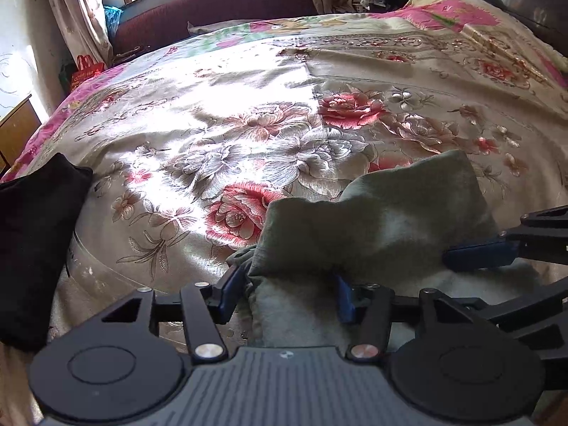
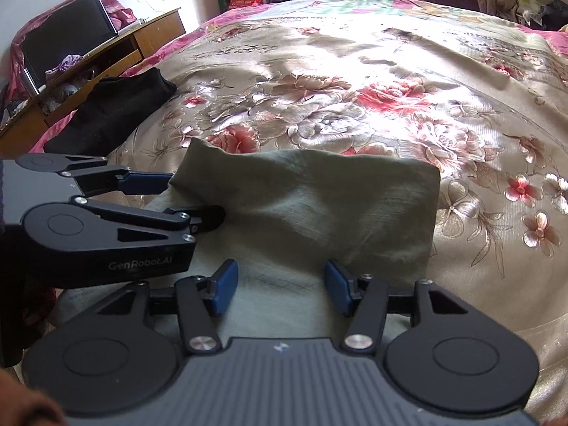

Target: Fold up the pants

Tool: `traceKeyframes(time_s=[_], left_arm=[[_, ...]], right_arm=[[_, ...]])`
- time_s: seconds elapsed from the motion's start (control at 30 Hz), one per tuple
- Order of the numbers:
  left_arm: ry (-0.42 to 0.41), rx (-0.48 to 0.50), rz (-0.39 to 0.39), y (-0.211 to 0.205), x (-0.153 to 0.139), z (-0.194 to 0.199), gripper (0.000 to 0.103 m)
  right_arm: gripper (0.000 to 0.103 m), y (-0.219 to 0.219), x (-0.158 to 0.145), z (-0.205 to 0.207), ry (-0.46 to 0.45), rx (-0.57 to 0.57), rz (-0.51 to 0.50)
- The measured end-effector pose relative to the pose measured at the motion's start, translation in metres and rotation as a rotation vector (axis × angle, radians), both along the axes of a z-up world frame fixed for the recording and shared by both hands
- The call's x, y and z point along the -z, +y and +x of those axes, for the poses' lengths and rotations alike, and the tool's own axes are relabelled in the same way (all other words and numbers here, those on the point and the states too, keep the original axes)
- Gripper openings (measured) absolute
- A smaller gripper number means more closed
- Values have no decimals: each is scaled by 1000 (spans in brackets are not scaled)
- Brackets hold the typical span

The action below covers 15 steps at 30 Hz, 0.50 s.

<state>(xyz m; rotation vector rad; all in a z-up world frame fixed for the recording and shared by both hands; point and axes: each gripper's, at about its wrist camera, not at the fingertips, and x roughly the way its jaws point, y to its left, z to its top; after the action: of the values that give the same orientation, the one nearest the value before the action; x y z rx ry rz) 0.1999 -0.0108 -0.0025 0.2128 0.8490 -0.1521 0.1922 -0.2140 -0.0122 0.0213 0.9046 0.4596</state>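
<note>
L gripper [image 1: 285, 293]: blue pads apart, folded edge of pants [image 1: 372, 227] between them, not pinched. R gripper [image 2: 278, 289]: pads apart, over the cloth, nothing clamped. Pants: grey-green, folded into a short block w/ pale lining showing at near edge, lying on floral bedspread [image 1: 248, 124] at near side of bed. Black folded garment [image 2: 113, 113] well apart, to the left. Wooden desk [image 2: 117, 53] beside bed.

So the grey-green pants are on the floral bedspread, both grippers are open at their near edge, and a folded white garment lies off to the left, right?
Not quite: the garment to the left is black, not white, as the right wrist view shows. The pants do lie on the bedspread, with the left gripper and right gripper open.
</note>
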Motion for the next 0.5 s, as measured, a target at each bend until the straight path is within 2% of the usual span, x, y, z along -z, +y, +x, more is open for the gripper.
traceKeyframes(time_s=[0.23, 0.5], left_arm=[[7, -18, -4, -5, 0, -14, 68], [-12, -20, 67, -15, 0, -45, 70]], right_arm=[[59, -6, 3, -19, -33, 38, 22], [60, -6, 2, -59, -91, 91, -12]])
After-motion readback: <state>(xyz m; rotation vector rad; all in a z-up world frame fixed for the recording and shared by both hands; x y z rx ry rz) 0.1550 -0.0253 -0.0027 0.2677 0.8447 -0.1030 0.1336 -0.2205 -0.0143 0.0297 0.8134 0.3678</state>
